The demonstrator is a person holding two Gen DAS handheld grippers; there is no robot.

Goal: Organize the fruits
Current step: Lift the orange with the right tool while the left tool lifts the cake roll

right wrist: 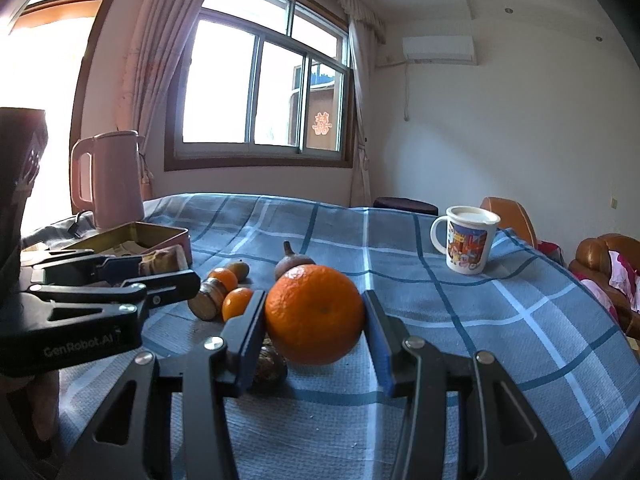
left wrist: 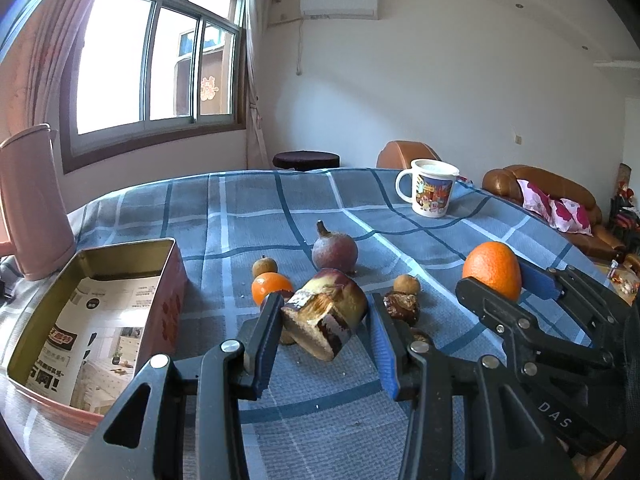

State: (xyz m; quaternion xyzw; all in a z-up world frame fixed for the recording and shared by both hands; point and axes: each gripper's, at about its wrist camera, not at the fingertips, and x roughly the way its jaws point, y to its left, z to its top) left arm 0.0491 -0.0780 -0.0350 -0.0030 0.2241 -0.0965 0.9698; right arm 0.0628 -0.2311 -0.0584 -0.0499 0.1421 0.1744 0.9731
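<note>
An open tin (left wrist: 100, 320) sits near the worktop's (left wrist: 248, 216) left edge. Just right of it, the left claw (left wrist: 324, 330) grips a sugarcane chunk (left wrist: 326, 316). A purple fruit (left wrist: 334, 250) lies mid-worktop beyond. The right claw (right wrist: 314, 320) clamps a large orange (right wrist: 314, 314). A mug (left wrist: 430, 194) stands near the far right corner.

Table is covered in a grey-blue plaid cloth (left wrist: 248, 216) with darker teal and white stripes crossing it, and the big orange (right wrist: 315, 314) is a really bright, saturated orange, same as the smaller mandarin (left wrist: 271, 288). The tin (left wrist: 166, 304) is pinkish-red outside, dull gold inside, lined with printed black-and-white paper. Also a pale pink kettle (right wrist: 110, 178), a white mug (left wrist: 430, 194) with a colourful cartoon print, and black tongs (left wrist: 324, 344) with blue pads.
</note>
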